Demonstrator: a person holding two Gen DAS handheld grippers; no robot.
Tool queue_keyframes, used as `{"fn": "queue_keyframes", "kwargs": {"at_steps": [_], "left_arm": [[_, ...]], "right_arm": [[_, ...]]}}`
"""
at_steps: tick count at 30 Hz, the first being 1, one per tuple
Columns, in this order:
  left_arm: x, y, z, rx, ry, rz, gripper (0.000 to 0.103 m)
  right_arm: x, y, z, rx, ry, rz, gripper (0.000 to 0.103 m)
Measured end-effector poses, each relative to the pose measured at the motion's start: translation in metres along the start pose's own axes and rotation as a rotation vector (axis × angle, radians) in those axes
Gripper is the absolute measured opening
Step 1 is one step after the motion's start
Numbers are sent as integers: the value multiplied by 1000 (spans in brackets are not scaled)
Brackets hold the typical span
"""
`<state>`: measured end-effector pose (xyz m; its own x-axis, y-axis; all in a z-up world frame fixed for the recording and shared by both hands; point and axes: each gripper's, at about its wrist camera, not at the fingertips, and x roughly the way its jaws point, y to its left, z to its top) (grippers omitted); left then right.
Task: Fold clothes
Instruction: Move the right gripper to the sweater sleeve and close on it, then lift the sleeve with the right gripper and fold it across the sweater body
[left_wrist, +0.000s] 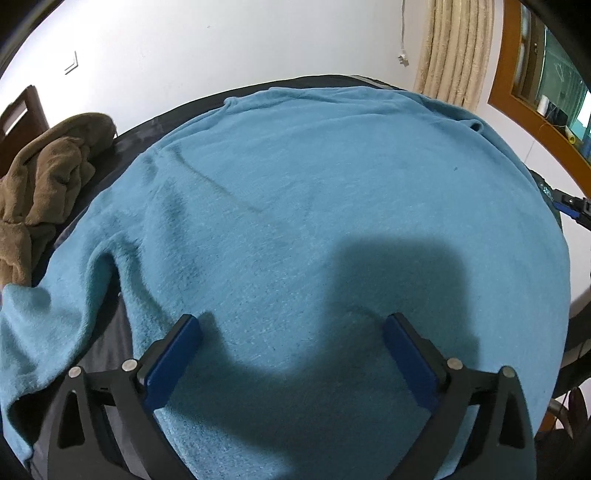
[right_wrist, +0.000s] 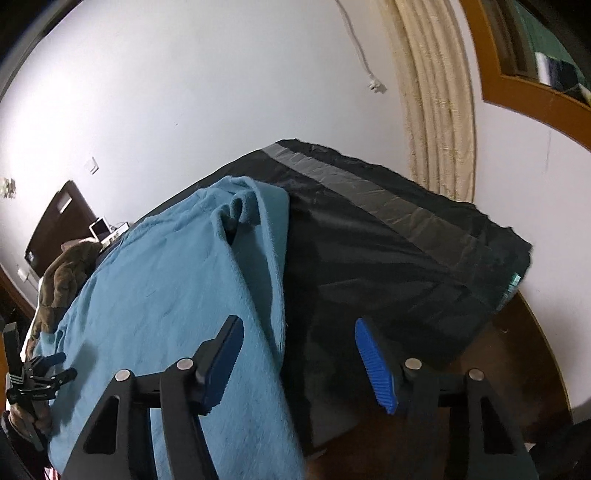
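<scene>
Blue fleece garment (left_wrist: 314, 206) lies spread flat over the black-covered table (right_wrist: 388, 258), one sleeve trailing off the left side; brown garment (left_wrist: 48, 177) heaped at far left. Left tongs (left_wrist: 291, 332) spread wide just above the fleece's near part, nothing gripped. Right tongs (right_wrist: 299, 350) apart, straddling the fleece's right edge, pads not pressing it.
</scene>
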<state>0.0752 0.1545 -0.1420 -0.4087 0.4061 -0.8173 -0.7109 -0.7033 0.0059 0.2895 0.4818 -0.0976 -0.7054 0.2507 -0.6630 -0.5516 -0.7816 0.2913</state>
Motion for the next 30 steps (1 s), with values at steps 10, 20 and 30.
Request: {"fn": "queue_keyframes", "kwargs": {"at_steps": [10,20,30], "left_arm": [[-3,0,2,4,24,24,103],[-28,-29,25,25,-7,-49,103],[-23,-62,50,52,-29,-142,103]], "right_arm": [[33,20,5,-100,70,8,45],[33,28,7,-139,46,-98,5],[-13,46,66,-232,-184,-306,5]]}}
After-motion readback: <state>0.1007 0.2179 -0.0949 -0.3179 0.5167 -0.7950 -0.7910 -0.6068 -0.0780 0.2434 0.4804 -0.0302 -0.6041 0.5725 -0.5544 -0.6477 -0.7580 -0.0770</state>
